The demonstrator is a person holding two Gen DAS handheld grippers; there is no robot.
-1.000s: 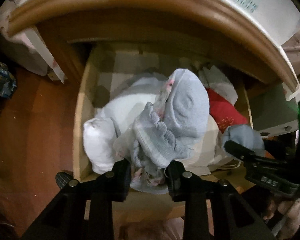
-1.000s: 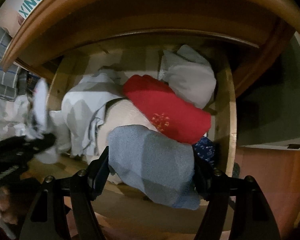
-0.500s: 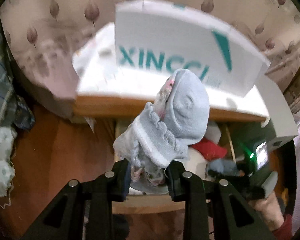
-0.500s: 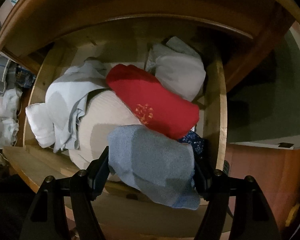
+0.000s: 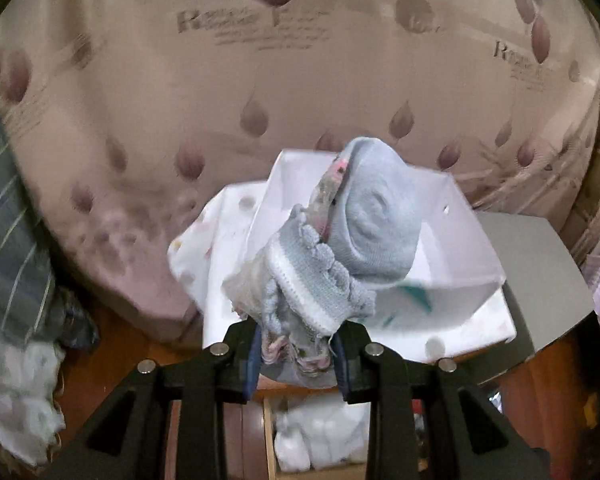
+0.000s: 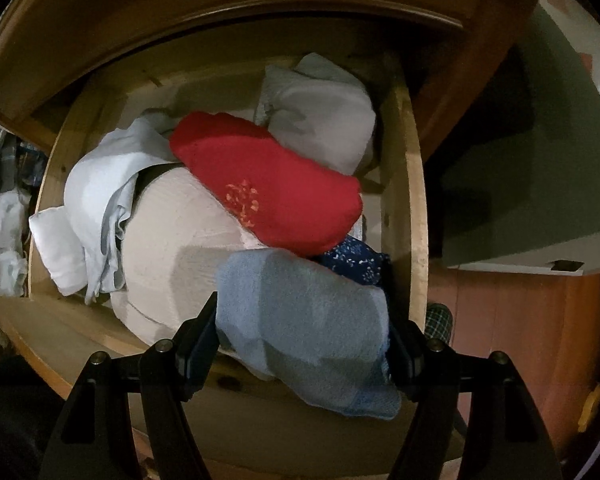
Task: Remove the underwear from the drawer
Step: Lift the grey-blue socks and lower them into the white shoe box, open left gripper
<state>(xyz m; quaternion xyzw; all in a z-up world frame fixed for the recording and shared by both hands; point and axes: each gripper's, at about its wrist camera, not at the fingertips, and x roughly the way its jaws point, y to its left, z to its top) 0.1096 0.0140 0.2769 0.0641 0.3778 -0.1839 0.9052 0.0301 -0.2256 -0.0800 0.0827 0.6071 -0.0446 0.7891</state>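
My left gripper [image 5: 296, 354] is shut on a bundled pale grey-blue knit garment [image 5: 340, 248] with a frilled white-striped edge, held high in front of a patterned mattress; only a corner of the drawer [image 5: 270, 440] shows at the bottom of the left wrist view. In the right wrist view my right gripper [image 6: 302, 344] is shut on a folded light blue underwear piece [image 6: 304, 320] at the front right of the open wooden drawer [image 6: 414, 208]. Still lying in the drawer are a red piece [image 6: 268, 188], a beige one [image 6: 172, 240], white and grey ones [image 6: 100, 184] and a dark blue patterned one [image 6: 354, 260].
A white box [image 5: 452, 272] sits on the cabinet top before the mattress [image 5: 180, 80]. A grey-green box [image 6: 540, 168] stands right of the drawer. Checked cloth and white laundry [image 5: 12, 320] lie at the left on the wood floor [image 6: 508, 320]. The cabinet's rim [image 6: 260, 4] overhangs the drawer.
My left gripper has risen out of the drawer with the grey-blue bundle, from above the clothes to in front of the box and mattress. The right gripper has stayed almost still on the blue piece.
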